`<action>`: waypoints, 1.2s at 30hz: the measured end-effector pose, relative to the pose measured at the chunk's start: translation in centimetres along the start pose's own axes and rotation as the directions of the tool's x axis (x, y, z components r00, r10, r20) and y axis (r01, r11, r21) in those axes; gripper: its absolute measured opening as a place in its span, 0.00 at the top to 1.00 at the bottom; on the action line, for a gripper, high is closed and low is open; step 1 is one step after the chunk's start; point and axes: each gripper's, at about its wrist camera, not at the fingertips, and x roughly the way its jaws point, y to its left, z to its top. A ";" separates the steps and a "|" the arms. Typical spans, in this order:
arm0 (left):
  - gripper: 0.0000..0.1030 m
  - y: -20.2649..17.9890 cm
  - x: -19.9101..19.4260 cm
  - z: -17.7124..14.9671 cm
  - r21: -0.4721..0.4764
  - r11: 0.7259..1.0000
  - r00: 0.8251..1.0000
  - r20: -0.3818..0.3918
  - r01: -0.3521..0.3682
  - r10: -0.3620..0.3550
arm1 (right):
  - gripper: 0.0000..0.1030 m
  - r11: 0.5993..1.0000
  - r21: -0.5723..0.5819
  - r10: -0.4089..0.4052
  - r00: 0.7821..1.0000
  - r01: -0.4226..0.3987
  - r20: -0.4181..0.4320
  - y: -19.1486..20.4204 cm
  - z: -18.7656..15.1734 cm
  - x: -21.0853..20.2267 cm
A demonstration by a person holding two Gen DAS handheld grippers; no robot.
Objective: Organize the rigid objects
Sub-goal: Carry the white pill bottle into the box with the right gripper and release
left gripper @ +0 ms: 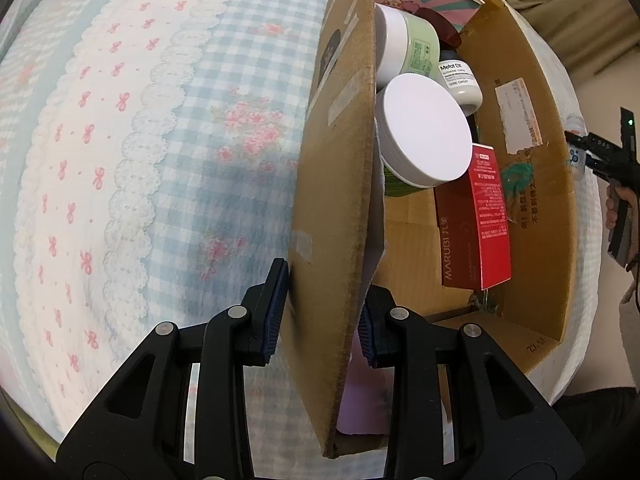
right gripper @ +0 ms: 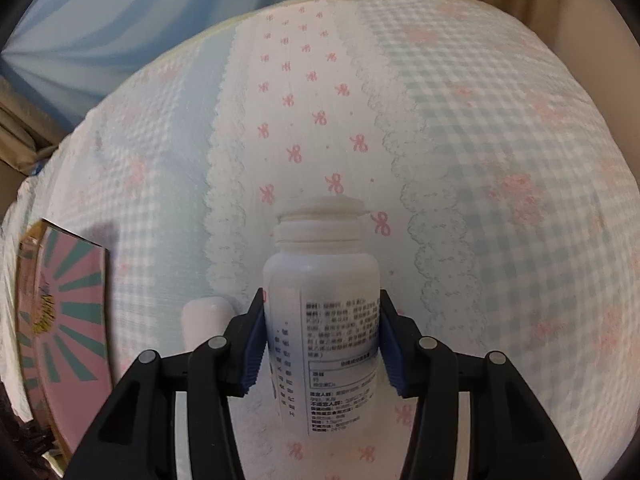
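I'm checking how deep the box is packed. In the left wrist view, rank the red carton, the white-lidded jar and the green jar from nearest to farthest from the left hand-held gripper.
1. Red carton, low in the cardboard box, right of the left hand-held gripper.
2. White-lidded jar, mid-box.
3. Green jar, at the far end.

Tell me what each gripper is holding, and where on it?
The left gripper pinches the brown cardboard box by its side wall's top edge. The right gripper clamps the white plastic bottle around its labelled body.
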 end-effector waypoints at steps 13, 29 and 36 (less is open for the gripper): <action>0.73 0.6 -0.3 0.6 0.073 0.997 0.999 -0.024 0.032 -0.030 | 0.55 0.996 0.064 0.060 0.990 -0.068 0.127 5.0 0.2 -11.4; 0.73 -0.1 -1.3 1.3 0.221 0.972 0.996 -0.060 0.075 -0.063 | 0.55 0.978 0.042 0.199 0.976 -0.203 0.094 21.4 -4.4 -16.7; 0.73 -0.1 -1.4 1.3 0.238 0.967 0.995 -0.055 0.094 -0.083 | 0.55 0.971 0.000 0.240 0.970 -0.240 -0.024 27.4 -8.4 -12.1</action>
